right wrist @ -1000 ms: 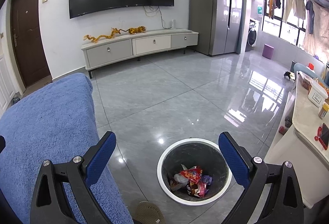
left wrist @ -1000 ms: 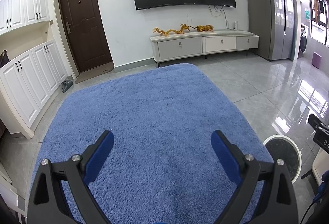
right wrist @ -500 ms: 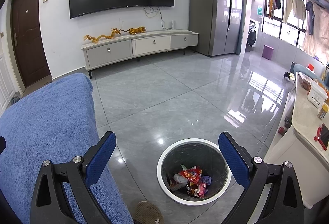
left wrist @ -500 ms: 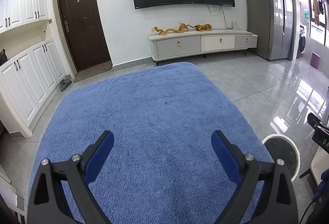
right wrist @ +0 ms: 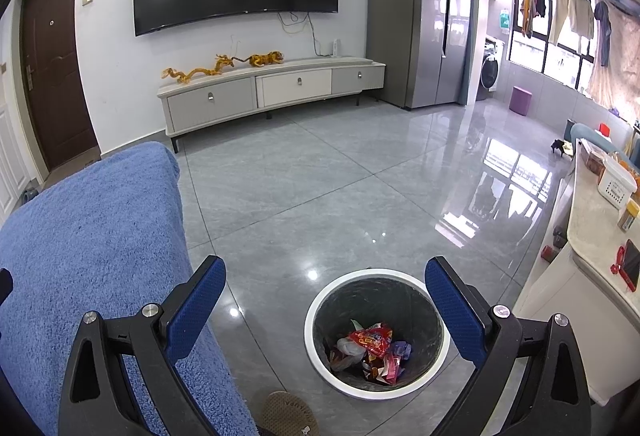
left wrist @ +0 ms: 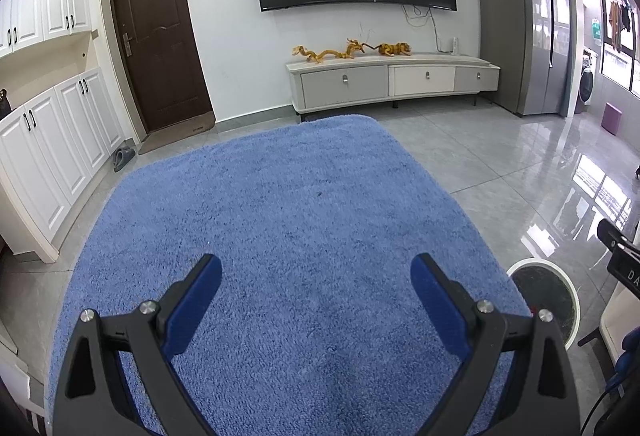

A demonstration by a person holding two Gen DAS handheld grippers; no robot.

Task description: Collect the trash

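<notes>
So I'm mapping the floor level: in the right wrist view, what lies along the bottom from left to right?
Blue towel-covered surface → brown slipper → trash bin with wrappers → white counter.

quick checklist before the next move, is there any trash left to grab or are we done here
1. Left gripper open and empty: ok.
2. Right gripper open and empty: ok.
3. Trash bin upright on the floor, within the right wrist view: ok.
4. Wrappers lie inside the bin: ok.
5. Blue cloth free of visible trash: ok.
6. Trash beyond these two views: cannot tell.
</notes>
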